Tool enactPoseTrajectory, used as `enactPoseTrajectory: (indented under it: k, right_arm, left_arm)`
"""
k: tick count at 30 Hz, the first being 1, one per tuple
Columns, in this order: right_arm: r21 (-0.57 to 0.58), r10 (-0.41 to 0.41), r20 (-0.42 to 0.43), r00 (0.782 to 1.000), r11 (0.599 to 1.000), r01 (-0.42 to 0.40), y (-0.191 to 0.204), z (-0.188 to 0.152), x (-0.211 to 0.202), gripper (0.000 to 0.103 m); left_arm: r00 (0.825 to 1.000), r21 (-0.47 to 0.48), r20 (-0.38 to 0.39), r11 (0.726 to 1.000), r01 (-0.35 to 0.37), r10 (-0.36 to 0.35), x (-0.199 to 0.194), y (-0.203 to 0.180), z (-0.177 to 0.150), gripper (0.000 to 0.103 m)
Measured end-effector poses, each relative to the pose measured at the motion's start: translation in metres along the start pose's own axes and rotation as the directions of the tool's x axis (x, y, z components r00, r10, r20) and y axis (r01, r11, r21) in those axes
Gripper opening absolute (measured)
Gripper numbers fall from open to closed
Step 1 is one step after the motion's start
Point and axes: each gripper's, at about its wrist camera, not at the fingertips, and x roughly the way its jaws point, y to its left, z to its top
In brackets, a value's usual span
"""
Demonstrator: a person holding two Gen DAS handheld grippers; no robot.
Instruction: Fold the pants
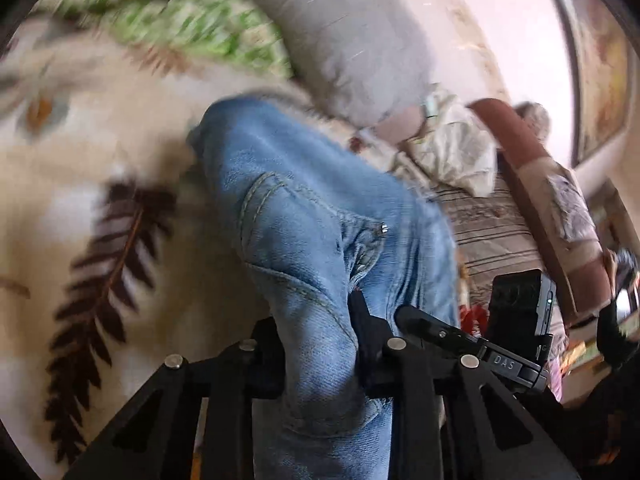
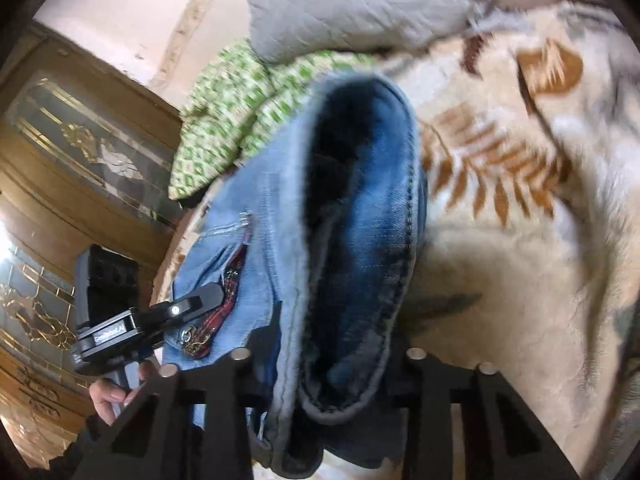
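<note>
Jeans [image 1: 320, 208]: bunched on blanket [image 1: 80, 152].
Left gripper [image 1: 320, 344]: clenched on denim.
Right gripper [image 2: 328, 384]: likewise.
Advice: lift both evenly, keeping fabric taut.

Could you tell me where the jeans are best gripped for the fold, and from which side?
Grip the jeans at the thick stitched waist end, from the near side, as both grippers do; it bunches firmly between fingers, probably slipping less than loose legs.

Lt blue denim pants [image 1: 304, 208], cream blanket [image 1: 100, 152] w/ brown fern print, green-white patterned pillow [image 2: 224, 120], grey pillow [image 1: 340, 40]
</note>
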Motion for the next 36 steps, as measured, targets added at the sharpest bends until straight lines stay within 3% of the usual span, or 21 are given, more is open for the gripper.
enactPoseTrajectory:
  k: [3, 7, 11, 14, 16, 19, 23, 25, 27, 29, 33, 36]
  right_arm:
    - [-0.009, 0.007, 0.075, 0.997, 1.0, -0.006, 0.013, 0.012, -0.017, 0.035]
    - [0.009, -0.048, 0.127, 0.991, 0.999, 0.047, 0.017, 0.031, -0.012, 0.035]
    - [0.092, -0.122, 0.034, 0.992, 0.989, 0.118, -0.011, 0.029, 0.034, 0.035]
    - [0.14, -0.073, 0.053, 0.996, 0.988, 0.065, -0.028, 0.022, 0.04, 0.035]
    - [0.156, -0.048, 0.046, 0.998, 0.987, 0.041, -0.032, 0.022, 0.043, 0.038]
    - [0.149, -0.058, 0.03, 0.998, 0.987, 0.053, -0.034, 0.023, 0.043, 0.045]
    - [0.182, -0.036, 0.019, 0.999, 0.983, 0.032, -0.04, 0.026, 0.036, 0.066]
    - [0.184, -0.027, 0.007, 1.0, 0.983, 0.025, -0.038, 0.025, 0.02, 0.072]
    - [0.148, -0.031, 0.035, 0.999, 0.989, 0.025, -0.029, 0.024, -0.001, 0.092]
    - [0.09, -0.051, 0.088, 0.995, 0.995, 0.043, -0.017, 0.023, -0.024, 0.101]
    - [0.047, -0.076, 0.105, 0.992, 0.996, 0.071, -0.002, 0.021, -0.046, 0.103]
    - [0.061, -0.084, 0.118, 0.989, 0.995, 0.078, -0.002, 0.015, -0.065, 0.103]
  left_arm:
    - [1.0, 0.039, 0.005, 0.999, 0.004, -0.004, -0.001, -0.012, 0.024, 0.028]
    - [0.999, 0.075, -0.043, 0.997, -0.016, 0.02, 0.025, -0.004, 0.054, 0.028]
    - [0.981, 0.055, -0.146, 0.991, -0.124, 0.131, 0.066, 0.029, 0.048, 0.03]
    - [0.991, -0.035, -0.123, 0.998, -0.053, 0.048, 0.063, 0.05, 0.043, 0.031]
    - [0.991, -0.045, -0.123, 0.998, -0.053, 0.047, 0.065, 0.055, 0.04, 0.037]
    - [0.991, -0.053, -0.12, 0.997, -0.062, 0.056, 0.065, 0.057, 0.04, 0.045]
    - [0.994, -0.067, -0.073, 0.994, -0.089, 0.084, 0.053, 0.058, 0.039, 0.073]
    - [0.994, -0.095, -0.041, 0.99, -0.103, 0.1, 0.039, 0.055, 0.037, 0.085]
    - [0.995, -0.084, -0.003, 0.991, -0.104, 0.104, 0.019, 0.049, 0.033, 0.099]
    - [0.99, -0.052, 0.019, 0.989, -0.139, 0.14, 0.005, 0.043, 0.027, 0.102]
    - [0.98, -0.024, 0.011, 0.98, -0.196, 0.196, -0.016, 0.031, 0.015, 0.102]
    - [0.983, -0.072, 0.044, 0.982, -0.177, 0.18, -0.034, 0.025, 0.005, 0.103]
